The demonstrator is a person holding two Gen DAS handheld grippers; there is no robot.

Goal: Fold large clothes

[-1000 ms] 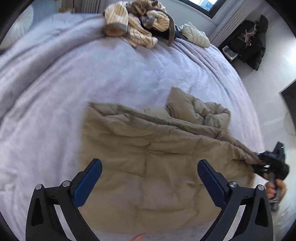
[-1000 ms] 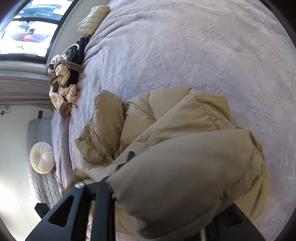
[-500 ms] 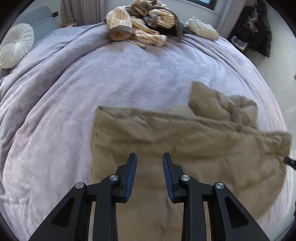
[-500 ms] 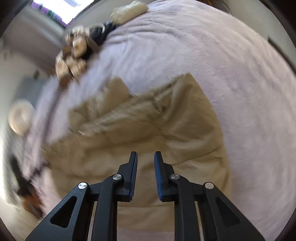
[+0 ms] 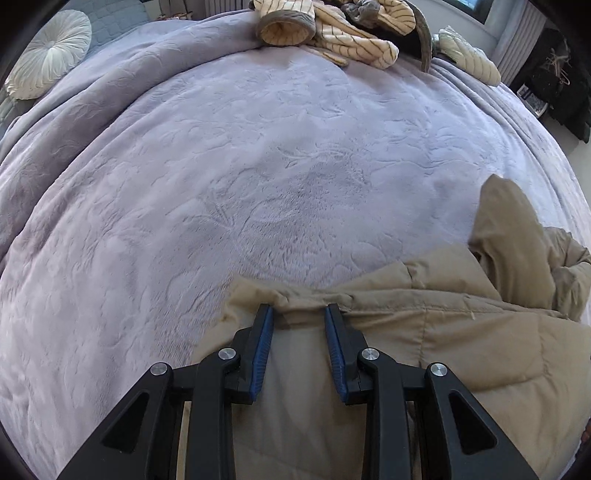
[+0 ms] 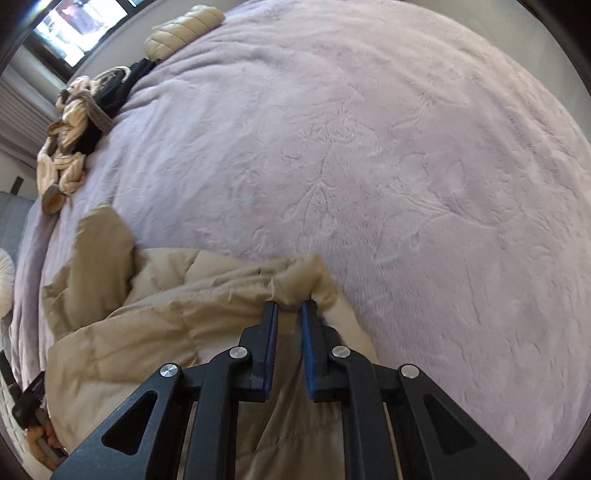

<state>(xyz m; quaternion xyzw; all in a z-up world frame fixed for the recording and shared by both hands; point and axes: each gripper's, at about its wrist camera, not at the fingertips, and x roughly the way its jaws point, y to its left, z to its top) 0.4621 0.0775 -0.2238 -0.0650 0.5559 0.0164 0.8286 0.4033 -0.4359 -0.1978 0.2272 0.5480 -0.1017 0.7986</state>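
Observation:
A tan puffer jacket [image 5: 443,332] lies folded on a lilac bedspread [image 5: 258,166]. My left gripper [image 5: 298,310] sits at the jacket's far left corner with the folded edge between its blue pads, jaws narrowed on the fabric. My right gripper [image 6: 288,306] sits at the jacket's far right corner [image 6: 303,277], jaws nearly closed on a bunch of its edge. The jacket [image 6: 166,325] fills the lower left of the right wrist view, with a sleeve [image 6: 99,243] sticking up behind.
A pile of striped cream clothes [image 5: 332,26] and a quilted cream item [image 5: 469,55] lie at the bed's far end. A round white cushion [image 5: 51,55] sits far left. The bedspread [image 6: 369,147] stretches beyond the jacket.
Both grippers moved forward across the jacket to its far edge and closed on the fabric there. A second ago the left was wide open and the right held up a bundle of jacket.

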